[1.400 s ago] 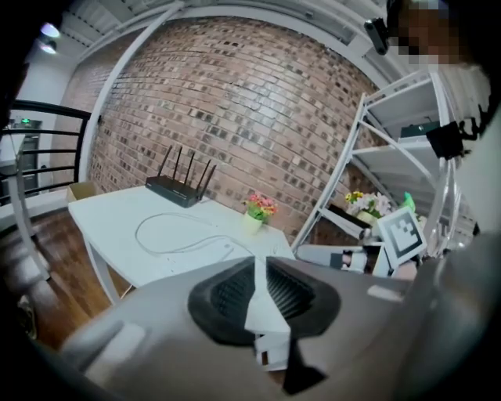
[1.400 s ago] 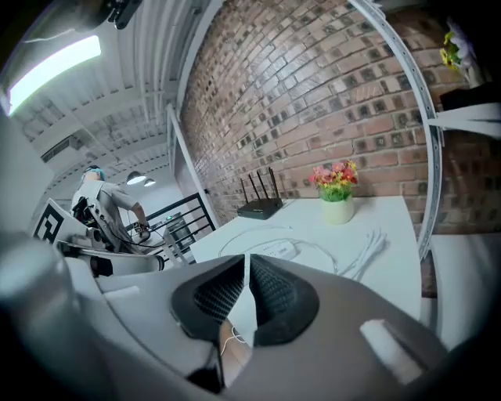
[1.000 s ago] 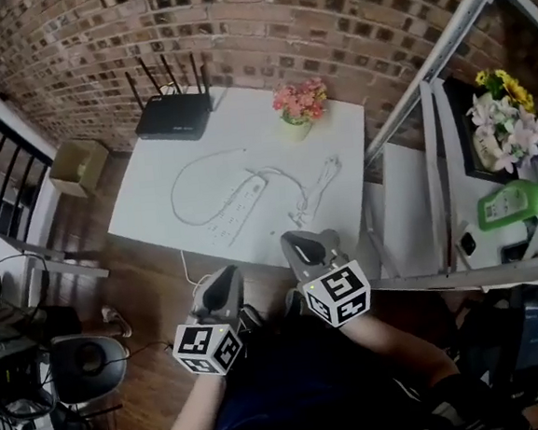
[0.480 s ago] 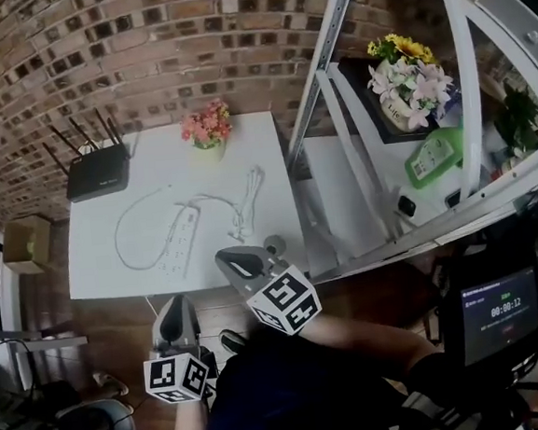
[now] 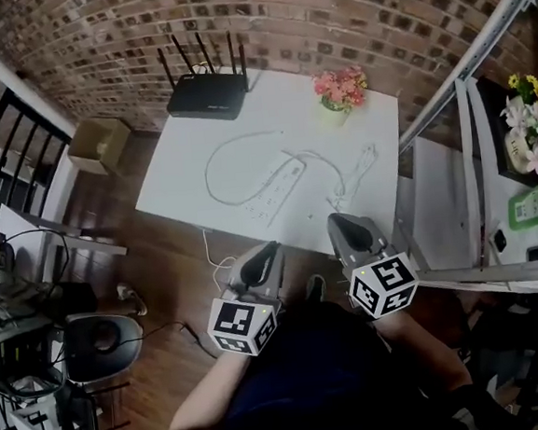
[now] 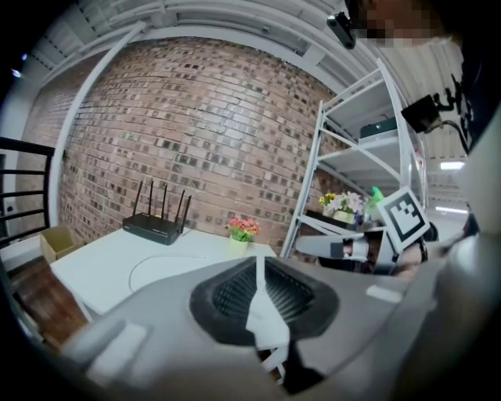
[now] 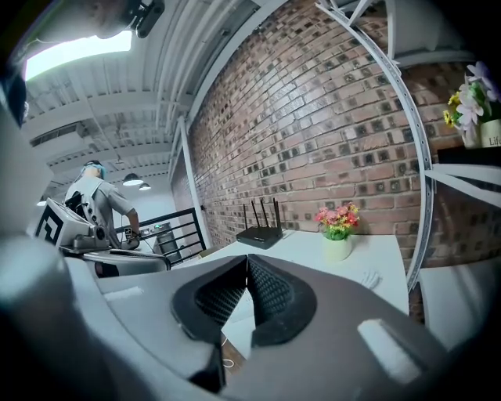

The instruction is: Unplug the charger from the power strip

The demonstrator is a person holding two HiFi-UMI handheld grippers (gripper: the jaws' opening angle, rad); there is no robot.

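Note:
A white power strip lies on the white table, its own cord looping to the left. A thin white charger cable runs from the strip's far end to a loose bundle on the right; the plug itself is too small to make out. Both grippers hover short of the table's near edge, clear of the strip. My left gripper is shut with nothing in it. My right gripper is also shut and holds nothing.
A black router and a pot of pink flowers stand at the table's far edge by the brick wall. A metal shelf rack stands right of the table. A cardboard box and a black railing are on the left.
The head view swung right and then back left, so the table shifts in the picture. Both grippers stay shut near the table's near edge.

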